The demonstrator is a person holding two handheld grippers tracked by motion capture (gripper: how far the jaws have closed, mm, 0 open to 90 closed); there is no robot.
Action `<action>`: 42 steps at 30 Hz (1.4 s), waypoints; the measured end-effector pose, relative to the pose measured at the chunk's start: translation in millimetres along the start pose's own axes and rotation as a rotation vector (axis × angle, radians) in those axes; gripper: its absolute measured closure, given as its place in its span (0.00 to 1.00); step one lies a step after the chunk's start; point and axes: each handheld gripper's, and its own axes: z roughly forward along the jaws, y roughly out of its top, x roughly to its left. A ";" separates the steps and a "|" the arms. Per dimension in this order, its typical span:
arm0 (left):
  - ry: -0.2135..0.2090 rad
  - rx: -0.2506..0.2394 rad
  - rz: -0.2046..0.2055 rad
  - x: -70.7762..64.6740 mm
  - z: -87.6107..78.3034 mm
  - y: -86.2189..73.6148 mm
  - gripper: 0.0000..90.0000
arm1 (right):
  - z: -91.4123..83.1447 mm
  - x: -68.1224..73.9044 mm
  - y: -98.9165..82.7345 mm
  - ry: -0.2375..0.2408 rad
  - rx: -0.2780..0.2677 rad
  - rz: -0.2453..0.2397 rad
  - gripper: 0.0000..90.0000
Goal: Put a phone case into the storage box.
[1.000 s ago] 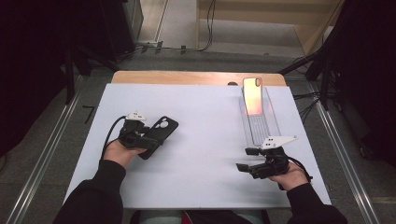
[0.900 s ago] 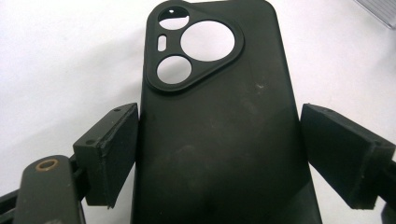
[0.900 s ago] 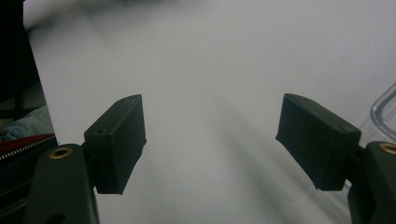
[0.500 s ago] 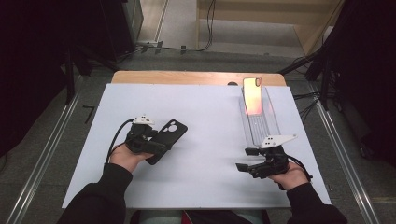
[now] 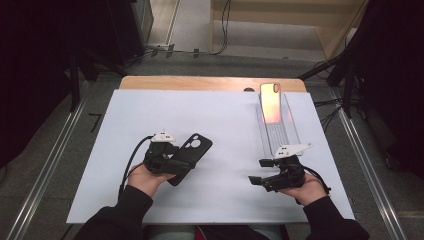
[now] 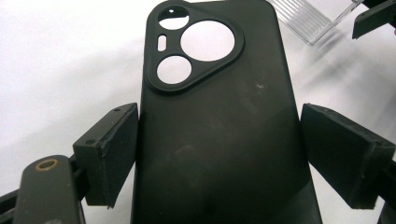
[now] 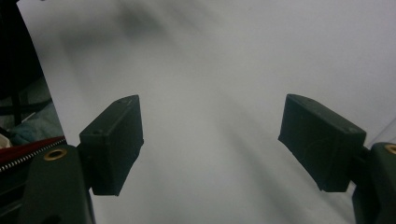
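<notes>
A black phone case (image 5: 194, 148) with round camera cut-outs lies back up between the jaws of my left gripper (image 5: 176, 165), at the near left of the white mat (image 5: 225, 115). In the left gripper view both pads press the long edges of the case (image 6: 219, 140), so my left gripper (image 6: 224, 154) is shut on it. At the near right, my right gripper (image 5: 260, 171) lies on its side, pointing left. It stands open (image 7: 212, 144) over bare mat with nothing between its pads.
A phone (image 5: 270, 101) with an orange-lit face leans upright in a clear ribbed stand (image 5: 278, 134) at the far right of the mat. The stand's near end (image 6: 308, 18) lies beyond the case. A wooden table edge (image 5: 200, 83) runs behind the mat.
My left gripper has carried the black phone case to the right across the mat. The right gripper has stayed where it was.
</notes>
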 end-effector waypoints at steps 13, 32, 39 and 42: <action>0.050 -0.084 -0.059 -15.9 11.1 -4.9 0.16 | 4.5 14.7 16.1 -0.041 0.003 0.061 0.22; 0.126 -0.214 -0.073 -29.2 26.2 -13.7 0.16 | 3.7 21.7 40.0 -0.044 -0.058 0.255 0.23; 0.121 -0.243 -0.090 -30.5 32.5 -17.9 0.16 | 6.2 24.2 49.7 -0.041 -0.087 0.252 0.22; 0.116 -0.263 -0.087 -31.3 36.9 -21.4 0.16 | 7.4 25.1 53.8 -0.026 -0.100 0.256 0.22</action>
